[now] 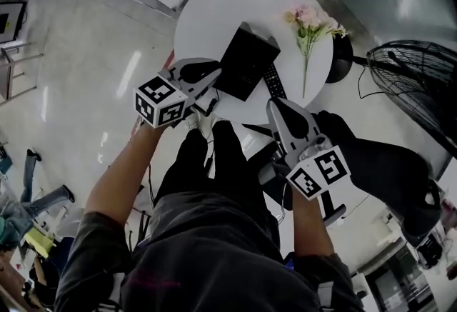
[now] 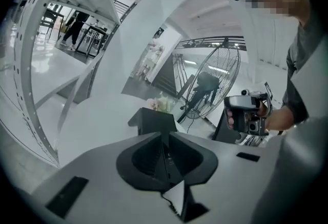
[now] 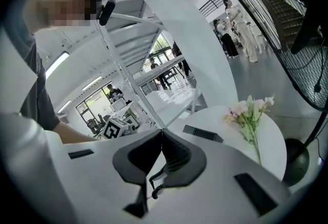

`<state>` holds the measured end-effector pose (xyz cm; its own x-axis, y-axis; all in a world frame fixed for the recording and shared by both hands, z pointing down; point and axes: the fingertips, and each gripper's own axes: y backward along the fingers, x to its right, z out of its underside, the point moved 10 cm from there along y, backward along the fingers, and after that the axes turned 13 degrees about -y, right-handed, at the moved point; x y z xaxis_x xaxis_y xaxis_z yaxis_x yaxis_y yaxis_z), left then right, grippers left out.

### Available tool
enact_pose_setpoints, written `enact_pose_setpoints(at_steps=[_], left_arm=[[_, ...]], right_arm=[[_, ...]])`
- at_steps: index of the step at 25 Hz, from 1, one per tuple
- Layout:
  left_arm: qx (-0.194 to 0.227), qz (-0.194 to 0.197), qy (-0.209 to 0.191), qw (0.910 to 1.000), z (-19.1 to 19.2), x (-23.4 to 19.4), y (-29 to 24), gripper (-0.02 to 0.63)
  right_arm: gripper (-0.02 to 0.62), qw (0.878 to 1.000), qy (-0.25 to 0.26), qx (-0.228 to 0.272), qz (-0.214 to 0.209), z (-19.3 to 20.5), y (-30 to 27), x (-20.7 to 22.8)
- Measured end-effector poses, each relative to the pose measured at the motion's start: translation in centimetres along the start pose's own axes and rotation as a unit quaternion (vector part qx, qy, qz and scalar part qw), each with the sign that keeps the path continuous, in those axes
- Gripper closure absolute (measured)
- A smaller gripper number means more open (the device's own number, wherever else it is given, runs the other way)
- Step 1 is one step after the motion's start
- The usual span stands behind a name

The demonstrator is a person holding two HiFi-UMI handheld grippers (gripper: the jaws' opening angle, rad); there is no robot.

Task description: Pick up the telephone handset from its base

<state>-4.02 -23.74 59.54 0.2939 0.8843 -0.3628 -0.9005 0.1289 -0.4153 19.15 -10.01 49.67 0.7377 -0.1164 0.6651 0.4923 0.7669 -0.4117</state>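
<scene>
- While the person leans over a round white worktop (image 1: 214, 7), the left tool (image 1: 216, 76) comes first from the left. Its marker cube (image 1: 163, 100) sits close to the hand, and its tip reaches the near left edge of the telephone base (image 1: 246, 61). No view shows whether the two touch.
- Seen in the left gripper view, this tool's dark pads (image 2: 143, 159) stand slightly apart, with only a narrow slit between them and nothing in it. The black base rises straight ahead of the tips.
- Next comes the base itself, a flat black box resting on the near half of the worktop.
- Just beside the base's right edge lies the handset (image 1: 275, 82), a slim dark bar with rows of keys facing up. The right gripper view shows it as a low black strip (image 3: 202, 134) on the white surface. Whether it sits in a cradle or flat on the worktop cannot be told.
- Right of that, the right tool (image 1: 275, 105) points at the near end of the handset, close to it but not on it. In its own view the pads (image 3: 179, 154) meet at the tips and pinch nothing. A coiled cord (image 3: 154, 182) shows through the opening below them.
- Farther right a spray of pale pink flowers (image 1: 310, 25) lies on the worktop, well apart from both tools.
- Beyond the rim, at the far right, stands a black wire-caged fan (image 1: 421, 82) on the floor.
</scene>
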Motion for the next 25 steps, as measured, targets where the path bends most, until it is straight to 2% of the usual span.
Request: enact_pose_setpoints(at_steps=[10, 15, 18, 22, 25], left_arm=[[-0.044, 0.033, 0.017, 0.9983, 2.0, -2.2, -3.8, 0.451], [-0.032, 0.049, 0.044, 0.9973, 2.5, -3.1, -4.0, 0.457], [-0.035, 0.053, 0.037, 0.9973, 2.3, -3.2, -4.0, 0.456], [-0.039, 0.041, 0.026, 0.9981, 2.2, -3.3, -3.9, 0.443], [-0.041, 0.040, 0.030, 0.9979, 2.3, -3.6, -4.1, 0.439]], right_arm=[[0.577, 1.000, -0.020, -0.009, 0.015, 1.2, 0.3, 2.8], [0.577, 0.999, -0.031, -0.009, 0.016, 1.6, 0.3, 3.7], [0.577, 0.999, -0.035, -0.010, 0.016, 1.9, 0.1, 3.9], [0.577, 0.999, -0.038, -0.015, 0.014, 2.3, -0.3, 4.1], [0.577, 0.999, -0.040, -0.018, 0.013, 2.5, -0.4, 4.1]])
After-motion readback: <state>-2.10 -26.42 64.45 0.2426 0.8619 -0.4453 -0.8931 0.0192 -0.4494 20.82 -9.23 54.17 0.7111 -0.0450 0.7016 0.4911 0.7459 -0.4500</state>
